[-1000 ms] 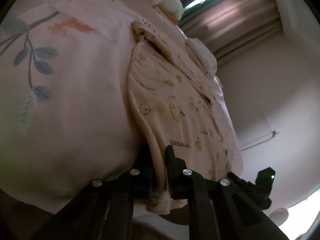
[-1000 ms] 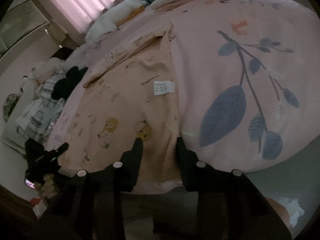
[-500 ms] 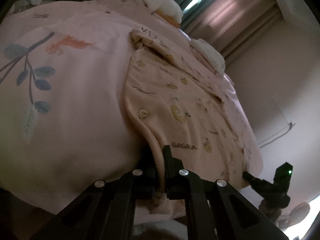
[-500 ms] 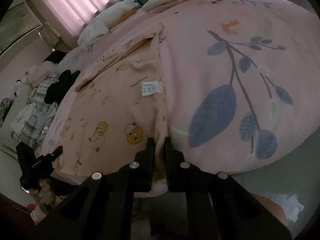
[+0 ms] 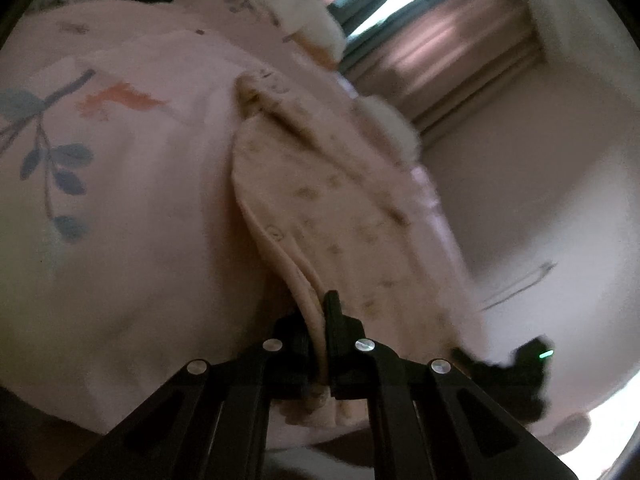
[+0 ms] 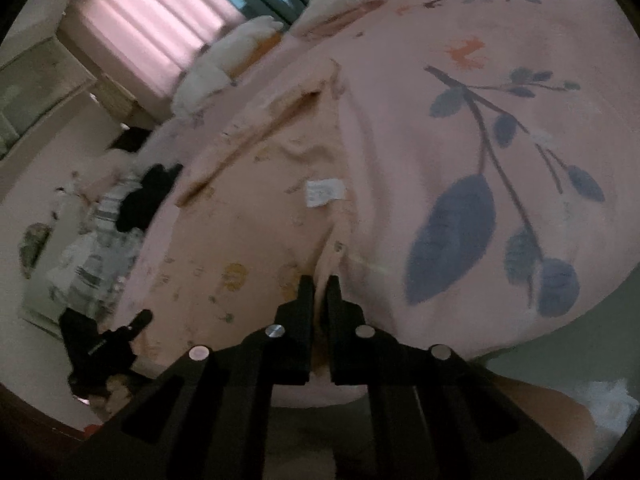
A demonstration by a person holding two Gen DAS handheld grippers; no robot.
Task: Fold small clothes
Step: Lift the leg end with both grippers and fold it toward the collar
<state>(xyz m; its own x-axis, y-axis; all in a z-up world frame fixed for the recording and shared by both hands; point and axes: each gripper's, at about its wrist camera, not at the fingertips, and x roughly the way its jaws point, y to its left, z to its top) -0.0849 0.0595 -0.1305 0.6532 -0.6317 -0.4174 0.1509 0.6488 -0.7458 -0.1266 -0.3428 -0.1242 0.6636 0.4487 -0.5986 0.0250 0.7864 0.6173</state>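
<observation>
A small peach garment (image 5: pixel 340 216) with a cartoon print lies spread on a pink bedspread (image 5: pixel 120 200). My left gripper (image 5: pixel 318 316) is shut on its near hem corner, with the cloth pinched between the jaws and lifted in a ridge. In the right wrist view the same garment (image 6: pixel 248 224) shows a white care label (image 6: pixel 325 192). My right gripper (image 6: pixel 320 284) is shut on the other near hem corner. Each gripper shows in the other's view, the right one at the lower right (image 5: pixel 516 364) and the left one at the lower left (image 6: pixel 104 344).
The bedspread (image 6: pixel 460 140) has a blue leaf and orange print. White pillows (image 5: pixel 296 20) lie at the far end by pink curtains (image 6: pixel 152 24). A pile of dark and striped clothes (image 6: pixel 132 208) sits to the left. The bed's near edge lies just under the grippers.
The right gripper closed on the hem corner, and the left one tightened on its corner. Both have now lifted the near edge, so the garment wrinkles and rises off the bedspread.
</observation>
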